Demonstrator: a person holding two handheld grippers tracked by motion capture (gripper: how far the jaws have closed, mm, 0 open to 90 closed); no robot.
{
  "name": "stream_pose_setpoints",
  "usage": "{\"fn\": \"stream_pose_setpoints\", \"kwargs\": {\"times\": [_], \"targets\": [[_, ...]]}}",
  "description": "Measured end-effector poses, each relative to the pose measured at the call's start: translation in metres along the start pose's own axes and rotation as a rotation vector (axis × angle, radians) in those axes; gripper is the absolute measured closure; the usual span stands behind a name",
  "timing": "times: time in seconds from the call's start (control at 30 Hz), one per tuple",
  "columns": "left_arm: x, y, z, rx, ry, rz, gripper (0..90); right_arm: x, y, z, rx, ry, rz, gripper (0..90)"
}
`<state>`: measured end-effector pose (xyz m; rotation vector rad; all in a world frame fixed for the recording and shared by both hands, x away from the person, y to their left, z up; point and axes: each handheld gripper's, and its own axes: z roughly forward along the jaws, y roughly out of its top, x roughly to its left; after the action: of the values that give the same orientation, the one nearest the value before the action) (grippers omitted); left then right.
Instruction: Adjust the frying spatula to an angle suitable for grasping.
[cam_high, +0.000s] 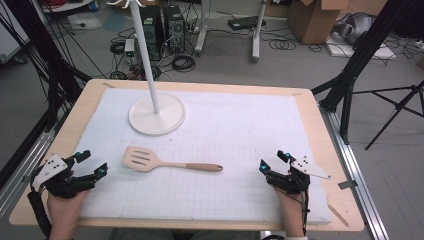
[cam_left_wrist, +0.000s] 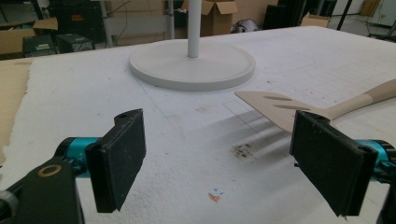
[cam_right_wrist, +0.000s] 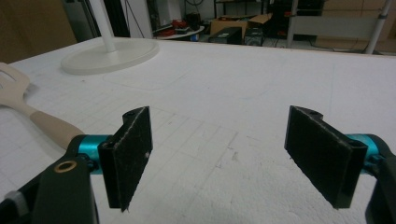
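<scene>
A beige slotted spatula (cam_high: 167, 162) lies flat on the white foam mat (cam_high: 240, 125), blade to the left, handle pointing right. My left gripper (cam_high: 91, 164) rests near the table's front left corner, open, a short way left of the blade. In the left gripper view the blade (cam_left_wrist: 280, 106) lies just beyond the right jaw, and the left gripper (cam_left_wrist: 224, 163) has nothing between its jaws. My right gripper (cam_high: 273, 161) stands open at the front right, to the right of the handle's end. The right gripper view shows the handle (cam_right_wrist: 46, 122) at far left and the right gripper (cam_right_wrist: 224, 158) empty.
A white stand with a round base (cam_high: 157, 115) and upright pole (cam_high: 146, 55) stands at the back left of the mat. The wooden table edge (cam_high: 330, 150) frames the mat. Beyond the table are cables, boxes and tripod legs on the floor.
</scene>
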<state>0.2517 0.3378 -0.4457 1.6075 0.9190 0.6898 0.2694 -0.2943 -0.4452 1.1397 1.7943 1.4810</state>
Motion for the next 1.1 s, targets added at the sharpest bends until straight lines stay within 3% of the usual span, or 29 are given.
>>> {"fn": "stream_pose_setpoints", "kwargs": {"times": [0.27,0.37,0.43,0.5,0.8,1.1], "targets": [[0.001,0.0,-0.001,-0.012,-0.014,0.0,18.6,-0.001,0.0,0.0,0.0,-0.001,0.018,20.3],[0.003,0.002,-0.002,-0.026,-0.05,-0.026,18.5,-0.001,0.0,0.0,-0.003,0.001,0.016,20.3],[0.003,0.006,-0.004,-0.036,-0.056,-0.016,17.9,-0.002,0.0,0.0,-0.006,0.001,0.014,20.1],[0.001,0.011,-0.006,-0.056,-0.089,-0.01,17.9,-0.001,0.0,-0.001,-0.003,0.001,0.017,19.9],[-0.013,0.037,0.001,-0.058,-0.25,0.041,17.6,-0.001,0.0,0.0,-0.002,-0.002,0.013,19.9],[-0.031,0.064,0.018,-0.036,-0.358,0.115,17.3,-0.001,0.0,0.001,0.009,-0.002,0.003,19.9]]}}
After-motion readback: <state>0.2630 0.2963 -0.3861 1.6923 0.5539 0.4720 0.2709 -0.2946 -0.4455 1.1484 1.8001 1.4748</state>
